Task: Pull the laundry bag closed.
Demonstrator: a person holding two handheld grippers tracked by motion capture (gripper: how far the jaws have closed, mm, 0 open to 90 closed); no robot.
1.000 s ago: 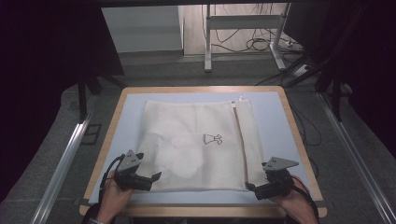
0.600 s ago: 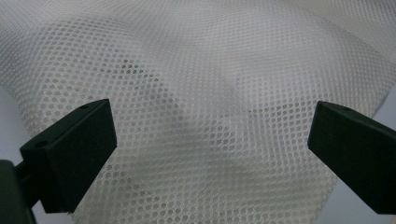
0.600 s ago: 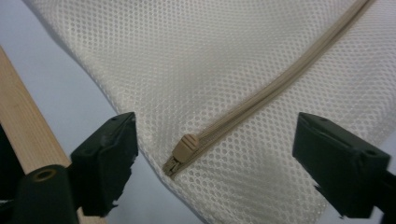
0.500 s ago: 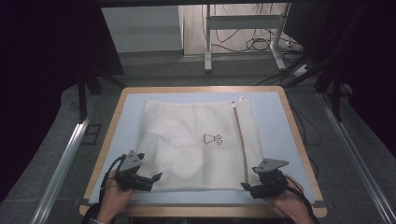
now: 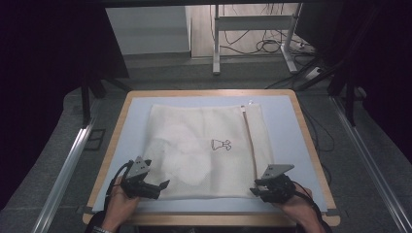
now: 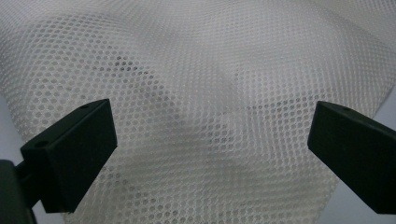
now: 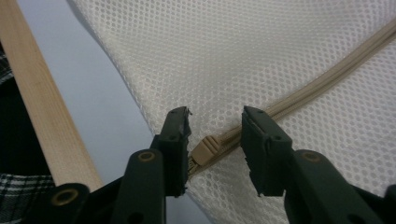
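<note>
One mesh bag [image 5: 206,150], cream, flat on the blue mat [image 5: 131,136], zip [image 5: 248,141] along its right side, small black print [image 5: 221,144] near the middle. Zip pull [image 7: 205,150] at the near right corner, lying between the jaws of the right gripper [image 5: 257,188]: jaws partly apart, just been closing, one on each side of the pull and zip end, a gap to the right-hand one, no firm pinch to be seen. Left gripper [image 5: 163,185] at the near left corner, jaws spread wide over the mesh, holding nothing. Wooden rim of the table [image 5: 204,92] around the mat. Hands at the near edge, a checked sleeve [image 7: 18,191] behind the right gripper. Beyond the table: grey floor, metal legs, loose cables [image 5: 265,46].
</note>
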